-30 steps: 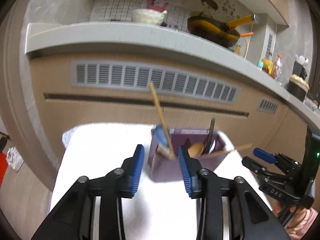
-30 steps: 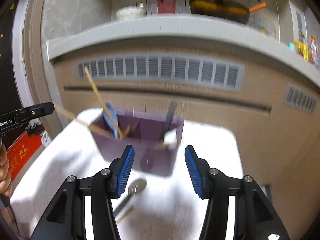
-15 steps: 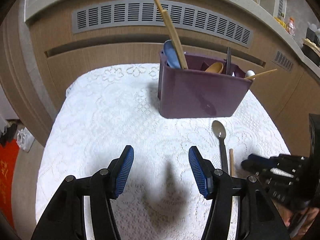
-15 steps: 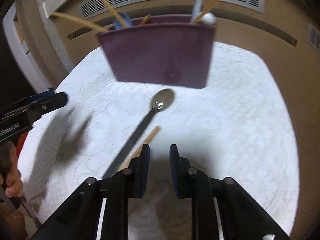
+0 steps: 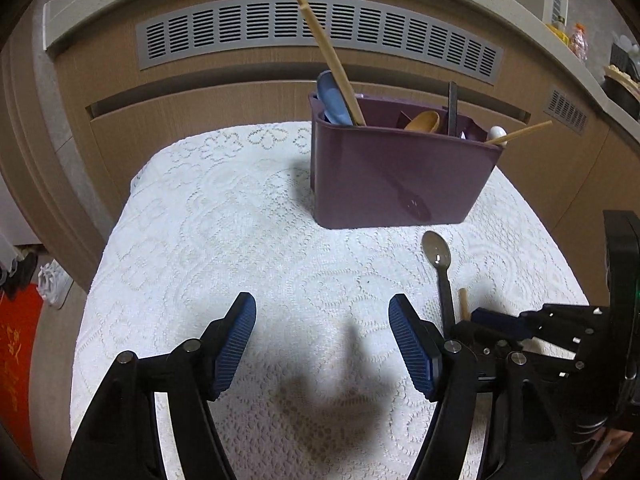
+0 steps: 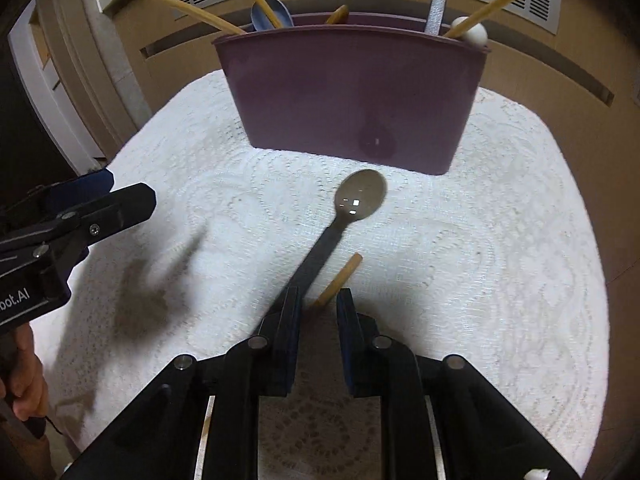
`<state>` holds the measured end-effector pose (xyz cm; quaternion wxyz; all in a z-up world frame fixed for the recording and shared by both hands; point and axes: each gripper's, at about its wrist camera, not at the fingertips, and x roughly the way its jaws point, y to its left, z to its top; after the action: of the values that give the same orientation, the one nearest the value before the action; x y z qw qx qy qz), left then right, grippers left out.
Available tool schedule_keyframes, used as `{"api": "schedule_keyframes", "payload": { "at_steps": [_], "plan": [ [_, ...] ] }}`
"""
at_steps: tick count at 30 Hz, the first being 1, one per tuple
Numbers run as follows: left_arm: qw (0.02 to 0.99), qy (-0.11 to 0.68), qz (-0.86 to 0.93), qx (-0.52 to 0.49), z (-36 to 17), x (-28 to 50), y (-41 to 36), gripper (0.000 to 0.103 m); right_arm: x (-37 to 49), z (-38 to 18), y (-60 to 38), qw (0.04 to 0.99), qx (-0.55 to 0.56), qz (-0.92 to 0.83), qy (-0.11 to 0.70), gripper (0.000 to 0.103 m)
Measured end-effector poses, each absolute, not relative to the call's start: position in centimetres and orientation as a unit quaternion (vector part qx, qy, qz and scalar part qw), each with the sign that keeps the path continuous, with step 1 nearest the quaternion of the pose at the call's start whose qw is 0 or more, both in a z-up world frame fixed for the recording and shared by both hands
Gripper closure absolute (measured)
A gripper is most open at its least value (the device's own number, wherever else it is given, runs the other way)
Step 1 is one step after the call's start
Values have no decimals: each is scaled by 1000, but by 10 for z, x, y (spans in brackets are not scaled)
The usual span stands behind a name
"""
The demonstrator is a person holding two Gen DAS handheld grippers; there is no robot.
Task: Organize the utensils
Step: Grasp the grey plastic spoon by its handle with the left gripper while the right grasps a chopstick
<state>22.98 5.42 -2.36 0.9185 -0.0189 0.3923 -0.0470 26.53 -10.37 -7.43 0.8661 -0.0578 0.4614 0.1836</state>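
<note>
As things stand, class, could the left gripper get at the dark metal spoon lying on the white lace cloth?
Probably not cleanly: the right gripper already sits over the dark metal spoon's handle, blocking the left gripper, whose jaws are opening over bare white lace cloth.

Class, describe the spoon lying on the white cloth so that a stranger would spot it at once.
Find the purple utensil holder standing on the white lace cloth. Just in front of it, flat on the cloth, lies the spoon, bowl towards the holder. Beside its handle lies a wooden stick; the spoon is dark grey, with a glossy bowl.

spoon (image 6: 360, 200) and stick (image 6: 338, 280) lie side by side on the cloth (image 6: 500, 260) before the utensil holder (image 6: 352, 92).
</note>
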Motion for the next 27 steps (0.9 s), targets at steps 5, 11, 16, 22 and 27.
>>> {"api": "schedule_keyframes", "payload": {
  "at_steps": [5, 11, 16, 22, 27],
  "plan": [
    [915, 400, -51, -13, -26, 233, 48, 33, 264, -76, -118, 862, -58, 187, 467, 91],
    [912, 406, -57, -4, -26, 236, 39, 33, 257, -73, -130, 861, -80, 191, 464, 94],
    [910, 410, -64, 1, -27, 238, 33, 33, 258, -72, -150, 867, -83, 175, 459, 97],
    [897, 429, -99, -18, -33, 249, 24, 33, 265, -69, -177, 878, -55, 161, 448, 97],
    [880, 449, -153, -29, -39, 272, -2, 33, 267, -68, -195, 884, -34, 154, 439, 97]
  ]
}}
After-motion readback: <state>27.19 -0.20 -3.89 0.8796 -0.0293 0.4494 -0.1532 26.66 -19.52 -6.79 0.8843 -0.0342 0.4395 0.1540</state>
